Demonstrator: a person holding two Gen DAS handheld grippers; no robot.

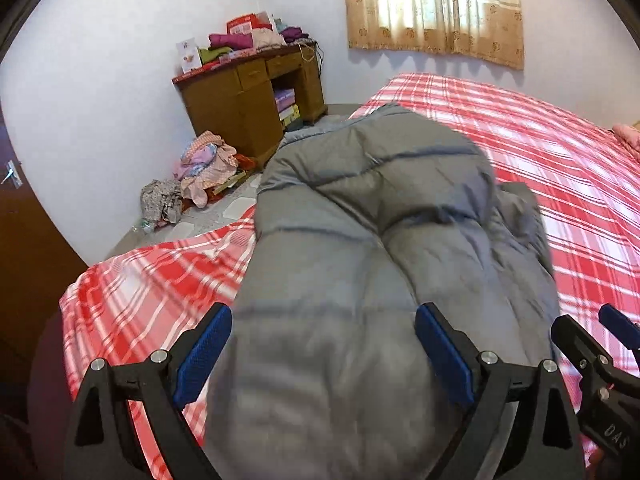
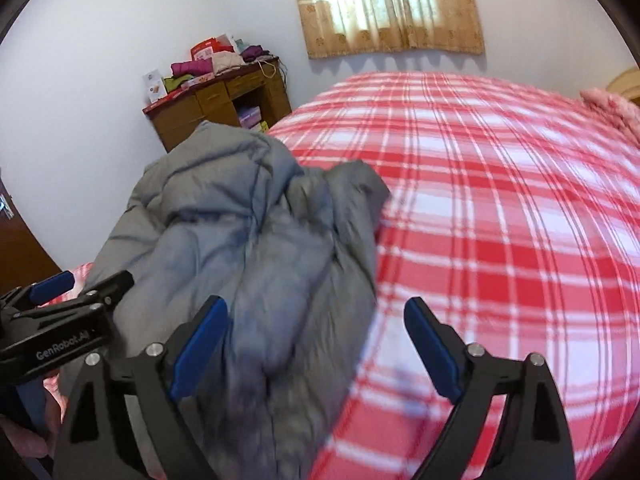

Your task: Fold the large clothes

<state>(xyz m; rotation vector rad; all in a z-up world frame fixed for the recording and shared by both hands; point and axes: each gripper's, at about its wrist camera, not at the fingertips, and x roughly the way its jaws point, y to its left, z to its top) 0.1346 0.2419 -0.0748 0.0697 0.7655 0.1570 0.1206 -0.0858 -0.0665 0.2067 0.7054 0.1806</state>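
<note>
Jaws on both tools stand wide apart. The left gripper (image 1: 323, 354) has the grey padded coat (image 1: 372, 248) bulging up between its blue pads (image 1: 204, 350), filling the gap, though blur hides whether either pad presses the cloth. The right gripper (image 2: 316, 354) straddles the coat's rumpled edge (image 2: 260, 248); its inner pad is close beside the fabric, its outer pad hangs free over the bedspread, so it has hold of nothing. The coat lies heaped near the corner of the bed (image 2: 500, 220), which wears a red and white checked cover. Beyond stand a wooden table (image 1: 248, 96) stacked with folded clothes and boxes, a curtained window (image 1: 434, 8) and pale walls. Only the left view shows the pile of laundry (image 1: 200, 172) on the floor and a door handle (image 1: 11, 174); the right view shows more of the bed and a pink cloth (image 2: 612, 110) at its far end.
</note>
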